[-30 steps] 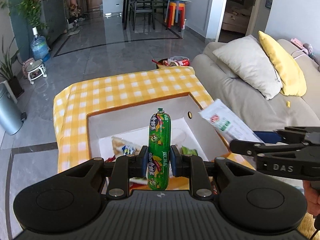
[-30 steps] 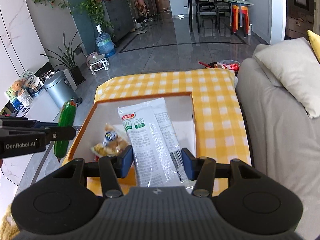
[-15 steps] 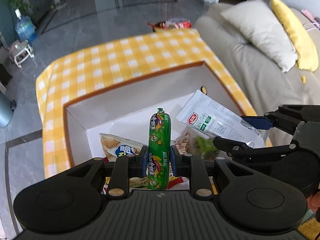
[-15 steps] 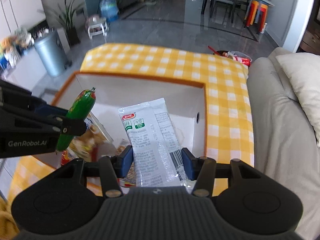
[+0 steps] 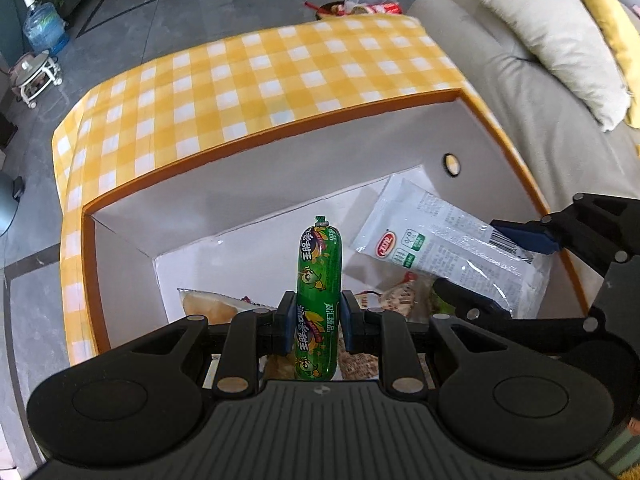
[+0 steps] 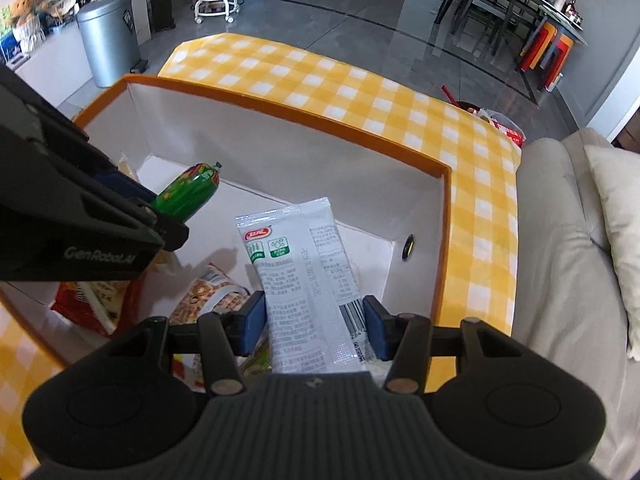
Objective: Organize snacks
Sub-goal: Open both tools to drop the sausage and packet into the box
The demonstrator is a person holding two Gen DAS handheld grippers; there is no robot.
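Observation:
My left gripper [image 5: 313,326] is shut on a green sausage stick [image 5: 318,292], which points forward over the open white box with an orange rim [image 5: 256,142]. The sausage also shows in the right wrist view [image 6: 187,194]. My right gripper [image 6: 314,326] is shut on a white snack packet [image 6: 308,280] and holds it inside the box [image 6: 320,122], on its right side. The packet also shows in the left wrist view [image 5: 440,248]. Several snack bags [image 6: 212,294] lie on the box floor under both grippers.
The box stands on a table with a yellow checked cloth [image 5: 248,76]. A grey sofa with a white pillow [image 5: 552,36] lies to the right. A silver bin [image 6: 106,38] and a water bottle [image 5: 42,28] stand on the floor beyond.
Both grippers have moved forward and down over the box, tilting to look into it. The packet and the sausage are now lower, within the box walls. Both stay gripped.

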